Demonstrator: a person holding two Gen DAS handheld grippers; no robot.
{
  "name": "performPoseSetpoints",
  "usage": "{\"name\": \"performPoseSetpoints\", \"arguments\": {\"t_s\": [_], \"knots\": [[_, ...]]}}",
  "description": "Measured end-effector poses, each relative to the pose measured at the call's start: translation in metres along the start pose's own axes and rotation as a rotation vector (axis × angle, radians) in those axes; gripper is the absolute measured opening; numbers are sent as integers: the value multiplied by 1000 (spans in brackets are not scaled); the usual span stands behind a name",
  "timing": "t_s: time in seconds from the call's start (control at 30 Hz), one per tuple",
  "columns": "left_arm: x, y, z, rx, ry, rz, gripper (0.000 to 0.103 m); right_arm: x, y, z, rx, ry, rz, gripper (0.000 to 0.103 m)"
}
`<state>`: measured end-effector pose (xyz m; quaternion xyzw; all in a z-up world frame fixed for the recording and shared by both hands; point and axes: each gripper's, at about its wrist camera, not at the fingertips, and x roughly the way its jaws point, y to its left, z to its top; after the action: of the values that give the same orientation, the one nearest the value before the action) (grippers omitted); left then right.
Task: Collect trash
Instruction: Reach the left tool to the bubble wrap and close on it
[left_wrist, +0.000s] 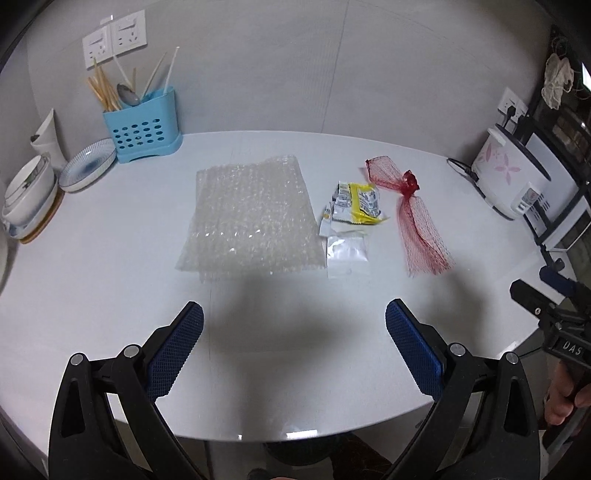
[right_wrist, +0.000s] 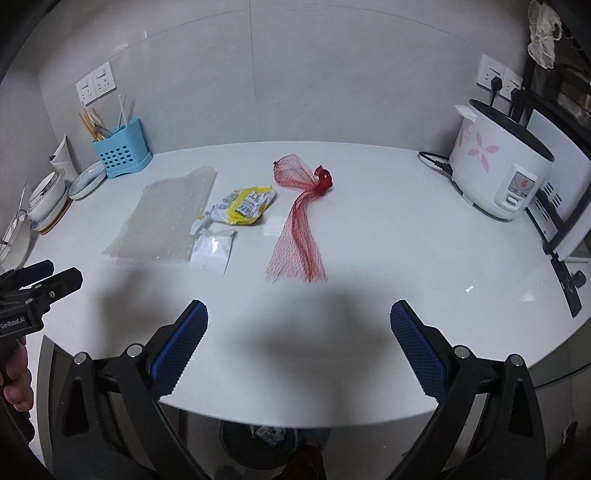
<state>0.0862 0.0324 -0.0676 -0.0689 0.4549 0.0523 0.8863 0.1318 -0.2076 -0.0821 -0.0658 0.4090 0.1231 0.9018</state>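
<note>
Four pieces of trash lie on the white table (left_wrist: 110, 258): a sheet of bubble wrap (left_wrist: 247, 218) (right_wrist: 162, 218), a yellow snack wrapper (left_wrist: 360, 203) (right_wrist: 245, 205), a small clear plastic bag (left_wrist: 347, 253) (right_wrist: 212, 251) and a red mesh net bag (left_wrist: 413, 214) (right_wrist: 303, 221). My left gripper (left_wrist: 293, 325) is open and empty above the table's near edge, short of the bubble wrap. My right gripper (right_wrist: 299, 325) is open and empty, short of the red net. Each gripper shows at the side of the other's view (left_wrist: 546, 295) (right_wrist: 40, 280).
A blue cutlery holder (left_wrist: 142, 125) with chopsticks and a stack of bowls and plates (left_wrist: 33, 195) stand at the back left. A white rice cooker (right_wrist: 498, 170) with its cord stands at the back right. A dark trash bin (right_wrist: 258, 443) sits on the floor under the table edge.
</note>
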Motion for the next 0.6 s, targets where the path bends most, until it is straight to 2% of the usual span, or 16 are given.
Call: {"name": "performPoseSetpoints", "arguments": {"t_s": [0.17, 0.4, 0.6], "knots": [[50, -6, 42, -28, 41, 44, 97, 46, -28, 48, -20, 21, 11, 95], [124, 1, 86, -78, 121, 98, 97, 99, -45, 84, -58, 76, 37, 95], [176, 4, 106, -115, 174, 137, 97, 141, -49, 108, -88, 117, 57, 95]]}}
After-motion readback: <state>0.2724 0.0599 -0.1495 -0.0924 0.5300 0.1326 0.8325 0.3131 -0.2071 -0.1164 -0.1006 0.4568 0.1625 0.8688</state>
